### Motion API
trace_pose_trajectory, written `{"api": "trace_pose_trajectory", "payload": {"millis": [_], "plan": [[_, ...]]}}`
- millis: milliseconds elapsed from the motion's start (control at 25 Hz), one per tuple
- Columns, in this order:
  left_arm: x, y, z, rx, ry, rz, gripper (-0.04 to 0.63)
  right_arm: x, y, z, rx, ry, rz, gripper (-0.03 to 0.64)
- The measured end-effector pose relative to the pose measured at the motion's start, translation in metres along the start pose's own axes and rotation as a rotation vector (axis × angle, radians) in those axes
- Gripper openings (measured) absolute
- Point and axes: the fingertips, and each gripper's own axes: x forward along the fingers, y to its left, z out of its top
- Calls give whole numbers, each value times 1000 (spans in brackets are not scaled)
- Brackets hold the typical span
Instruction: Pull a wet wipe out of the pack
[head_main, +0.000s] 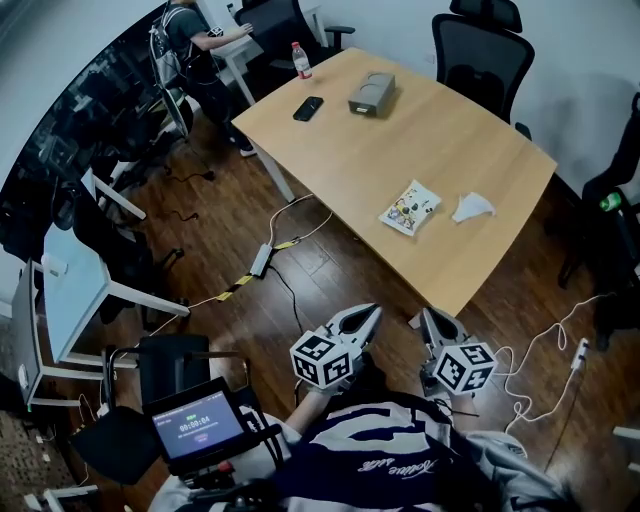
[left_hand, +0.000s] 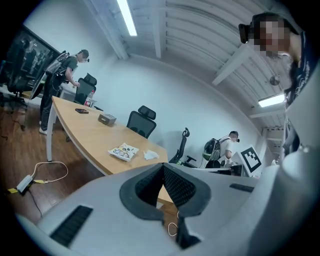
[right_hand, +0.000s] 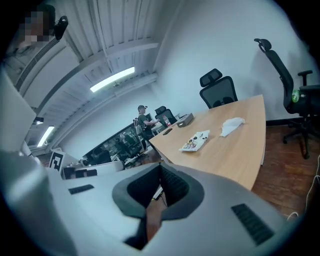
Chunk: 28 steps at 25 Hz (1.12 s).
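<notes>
The wet wipe pack (head_main: 410, 208), a flat printed packet, lies near the front right of the wooden table (head_main: 350, 150). A loose crumpled white wipe (head_main: 472, 207) rests just to its right. Both grippers hover over the floor short of the table's near corner, well away from the pack. My left gripper (head_main: 371, 313) has its jaws together with nothing in them, and my right gripper (head_main: 428, 316) is shut and empty too. The left gripper view shows the pack (left_hand: 123, 151) and wipe (left_hand: 151, 155) beyond the closed tips (left_hand: 162, 166). The right gripper view shows the pack (right_hand: 195, 141), the wipe (right_hand: 232, 125) and closed tips (right_hand: 161, 165).
A phone (head_main: 308, 108), a grey box (head_main: 371, 94) and a bottle (head_main: 301, 60) sit at the table's far end. Office chairs (head_main: 480, 50) stand behind it. Cables and a power strip (head_main: 262, 260) lie on the wood floor. A person (head_main: 195, 50) stands at the far left.
</notes>
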Motion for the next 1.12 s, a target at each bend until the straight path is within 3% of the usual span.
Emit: {"api": "trace_pose_trajectory", "payload": {"millis": [400, 720, 1120], "plan": [[14, 53, 21, -45, 8, -72, 3, 40, 0, 18, -8, -19, -87, -3], [30, 89, 19, -119, 11, -29, 3, 69, -19, 33, -4, 17, -93, -3], [93, 116, 51, -111, 14, 10, 3, 127, -63, 77, -55, 62, -29, -3]]}}
